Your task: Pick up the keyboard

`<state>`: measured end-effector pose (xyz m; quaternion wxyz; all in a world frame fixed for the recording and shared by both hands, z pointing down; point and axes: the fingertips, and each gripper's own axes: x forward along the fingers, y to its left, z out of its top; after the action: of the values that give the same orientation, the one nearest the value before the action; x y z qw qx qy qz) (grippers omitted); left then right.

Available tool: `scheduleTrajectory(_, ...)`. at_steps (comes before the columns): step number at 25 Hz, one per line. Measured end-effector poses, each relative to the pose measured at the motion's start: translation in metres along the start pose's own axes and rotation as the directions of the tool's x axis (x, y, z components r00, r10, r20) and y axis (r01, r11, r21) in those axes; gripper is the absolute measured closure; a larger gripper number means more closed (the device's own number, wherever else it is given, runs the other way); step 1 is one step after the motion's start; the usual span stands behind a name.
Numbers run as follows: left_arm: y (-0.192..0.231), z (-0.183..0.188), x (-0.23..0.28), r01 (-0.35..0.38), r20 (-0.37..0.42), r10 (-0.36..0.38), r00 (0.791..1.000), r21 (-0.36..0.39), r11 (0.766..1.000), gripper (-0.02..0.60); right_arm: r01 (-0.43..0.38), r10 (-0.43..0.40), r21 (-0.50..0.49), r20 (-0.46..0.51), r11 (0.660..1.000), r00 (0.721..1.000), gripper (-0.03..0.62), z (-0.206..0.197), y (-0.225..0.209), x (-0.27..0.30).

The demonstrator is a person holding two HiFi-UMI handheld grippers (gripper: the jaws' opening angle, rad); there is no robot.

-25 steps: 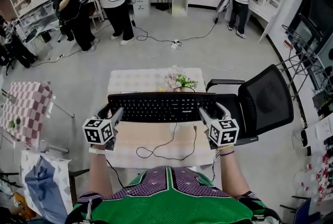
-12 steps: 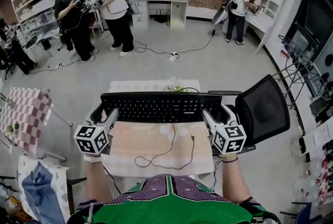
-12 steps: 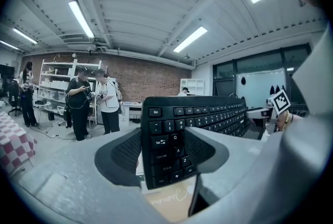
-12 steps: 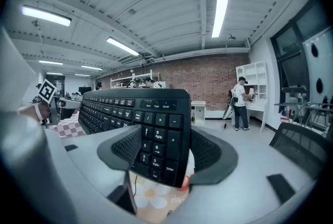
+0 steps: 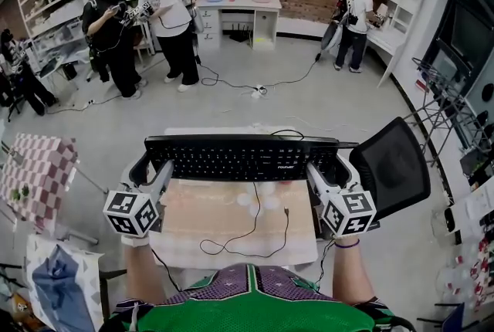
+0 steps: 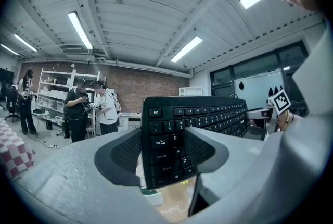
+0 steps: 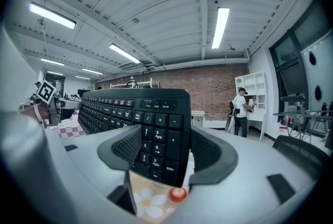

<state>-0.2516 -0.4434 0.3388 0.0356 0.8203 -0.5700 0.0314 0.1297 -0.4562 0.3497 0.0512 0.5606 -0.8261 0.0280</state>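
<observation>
A black keyboard (image 5: 241, 157) hangs level above the small table (image 5: 185, 242), held by both ends. My left gripper (image 5: 148, 168) is shut on its left end, where the Esc and Tab keys (image 6: 162, 139) sit between the dark pads. My right gripper (image 5: 329, 166) is shut on the right end, clamped over the number pad (image 7: 158, 137). The keyboard's cable (image 5: 255, 226) dangles down to the floral tablecloth. The plant that stands on the table is hidden behind the keyboard.
A black mesh office chair (image 5: 390, 164) stands close at the table's right. A checked cloth table (image 5: 31, 172) is at the left. Several people stand at the back by shelves (image 5: 46, 6) and a white desk (image 5: 235, 10). Cables cross the floor (image 5: 255, 87).
Both grippers have lifted the keyboard higher and toward the head camera; it now covers the plant and the table's far edge. Both grips are unchanged.
</observation>
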Motion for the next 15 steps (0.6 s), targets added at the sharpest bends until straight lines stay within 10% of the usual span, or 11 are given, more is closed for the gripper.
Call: scheduleTrajectory(15, -0.001, 0.017, -0.007, -0.007, 0.043, 0.006, 0.999, 0.023, 1.0, 0.322, -0.002, 0.002, 0.008, 0.042, 1.0, 0.999, 0.319, 0.012, 0.003, -0.004)
